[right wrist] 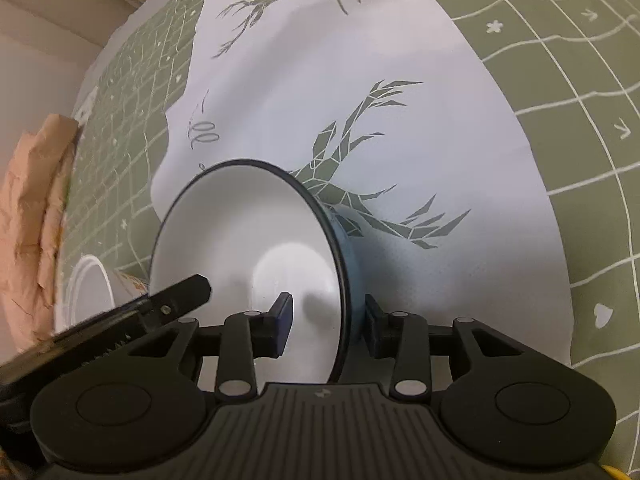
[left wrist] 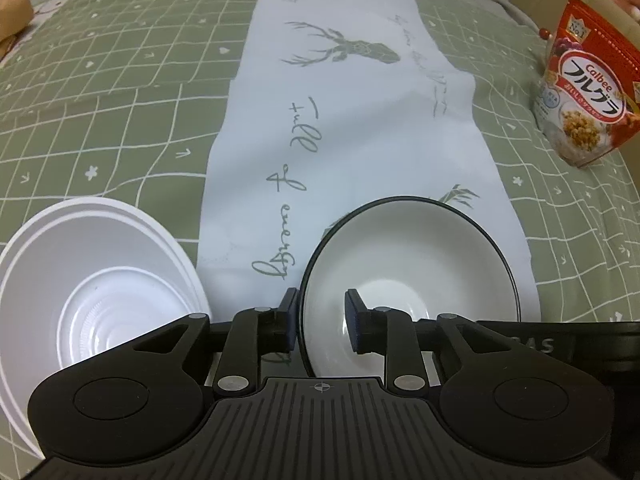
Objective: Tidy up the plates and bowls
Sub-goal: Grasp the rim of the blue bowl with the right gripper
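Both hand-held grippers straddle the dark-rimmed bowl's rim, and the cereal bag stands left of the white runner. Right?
Not quite. The cereal bag stands right of the white runner, on the green cloth, as the left wrist view shows. The rest holds: the left hand-held gripper and right hand-held gripper both straddle the dark-rimmed bowl's rim.

Both cams sit right behind their own black two-finger grippers, angled steeply down, super close to the white ceramic bowl with the dark rim point(left wrist: 412, 264) point(right wrist: 248, 240). Both also catch the white deer-print cloth runner point(left wrist: 340, 120) point(right wrist: 320, 80) and probably the same white plastic bowl point(left wrist: 92, 280) point(right wrist: 86, 292).
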`<state>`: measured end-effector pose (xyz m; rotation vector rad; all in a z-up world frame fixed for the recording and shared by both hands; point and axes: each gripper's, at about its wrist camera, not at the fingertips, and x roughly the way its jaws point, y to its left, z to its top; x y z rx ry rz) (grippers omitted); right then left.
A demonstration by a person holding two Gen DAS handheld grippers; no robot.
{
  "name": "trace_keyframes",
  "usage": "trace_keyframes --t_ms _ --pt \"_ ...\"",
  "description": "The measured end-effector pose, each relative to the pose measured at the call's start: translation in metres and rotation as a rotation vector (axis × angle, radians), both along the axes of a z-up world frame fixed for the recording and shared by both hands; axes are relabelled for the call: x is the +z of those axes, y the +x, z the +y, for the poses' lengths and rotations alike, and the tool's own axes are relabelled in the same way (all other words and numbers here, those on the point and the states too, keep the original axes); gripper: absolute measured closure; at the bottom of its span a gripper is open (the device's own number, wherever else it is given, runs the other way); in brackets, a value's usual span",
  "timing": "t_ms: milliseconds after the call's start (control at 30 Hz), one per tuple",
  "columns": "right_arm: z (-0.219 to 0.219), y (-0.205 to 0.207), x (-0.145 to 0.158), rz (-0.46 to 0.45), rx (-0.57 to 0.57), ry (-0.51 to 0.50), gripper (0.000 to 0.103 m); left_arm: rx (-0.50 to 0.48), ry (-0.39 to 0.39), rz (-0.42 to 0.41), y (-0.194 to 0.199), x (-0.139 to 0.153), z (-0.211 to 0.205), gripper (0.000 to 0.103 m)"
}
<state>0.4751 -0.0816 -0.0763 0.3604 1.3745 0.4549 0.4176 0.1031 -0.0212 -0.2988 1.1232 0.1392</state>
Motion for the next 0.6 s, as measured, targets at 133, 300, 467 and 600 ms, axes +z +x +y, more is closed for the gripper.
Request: trace_keyframes --t_ms 133,300,467,600 --pt "-0.014 -0.002 0.011 -0.045 0.02 -0.045 0.066 -0.013 -0.068 0.042 0.004 0.001 -0.015 0.071" --pt "-0.057 0.0 0.02 -0.066 -0.023 -0.096 0.065 -0.072 -0.15 0.052 0.009 -0.003 -0.048 0.07" --pt "-0.088 0.003 0.012 -0.044 -0.056 -0.092 0.065 -0.101 -0.195 0.065 0.015 -0.021 -0.07 0.071" --pt "-0.092 0.006 -0.009 -0.011 -0.064 -0.102 0.066 -0.109 -0.242 0.103 0.027 -0.04 -0.079 0.071"
